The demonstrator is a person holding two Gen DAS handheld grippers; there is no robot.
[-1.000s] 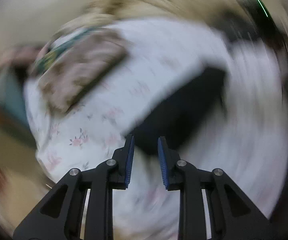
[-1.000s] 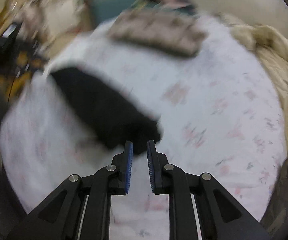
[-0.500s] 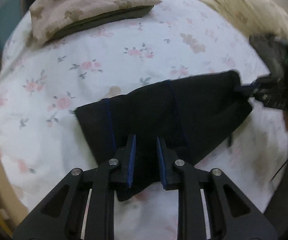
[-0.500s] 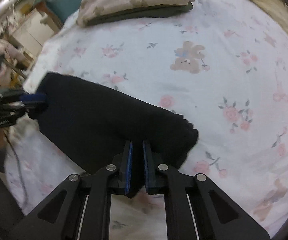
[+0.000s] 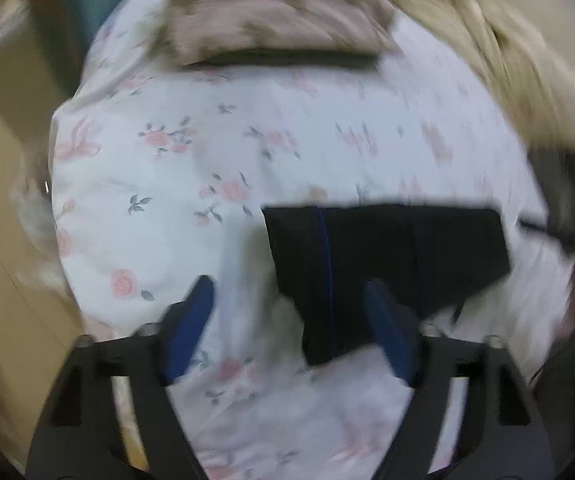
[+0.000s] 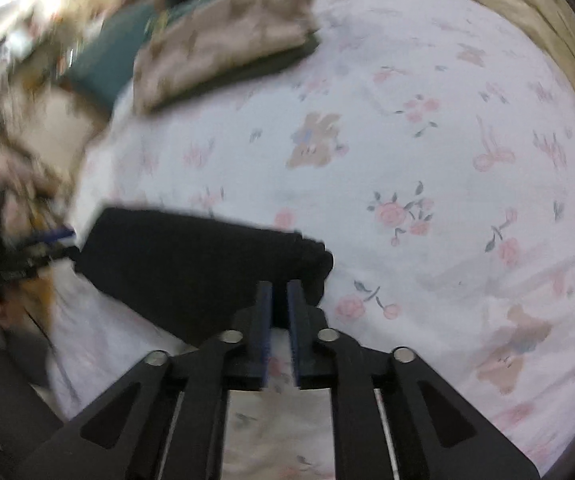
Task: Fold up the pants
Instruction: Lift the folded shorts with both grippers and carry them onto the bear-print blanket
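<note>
The black pants (image 5: 387,256) lie folded in a flat dark block on the flowered bed sheet (image 5: 207,140). My left gripper (image 5: 289,296) hovers over their near left corner, and its jaws are opening and stand wide. That corner lies between them by the right pad, with no pad pressing on it. In the right wrist view the pants (image 6: 191,264) stretch to the left. My right gripper (image 6: 279,296) is at their near right end. Its jaws are opening, but they show only a narrow gap, with the pants' edge between the pads.
A bear-print pillow (image 5: 279,20) (image 6: 227,44) lies at the head of the bed. A beige blanket (image 5: 507,60) (image 6: 527,0) is bunched along the far right side. The bed's left edge drops to a tan floor (image 5: 7,240). Bare sheet (image 6: 427,160) spreads beyond the pants.
The left jaws have spread wide and let go of the pants, which now rest flat on the sheet. Both grippers have sunk toward the bed and both views have rolled.
</note>
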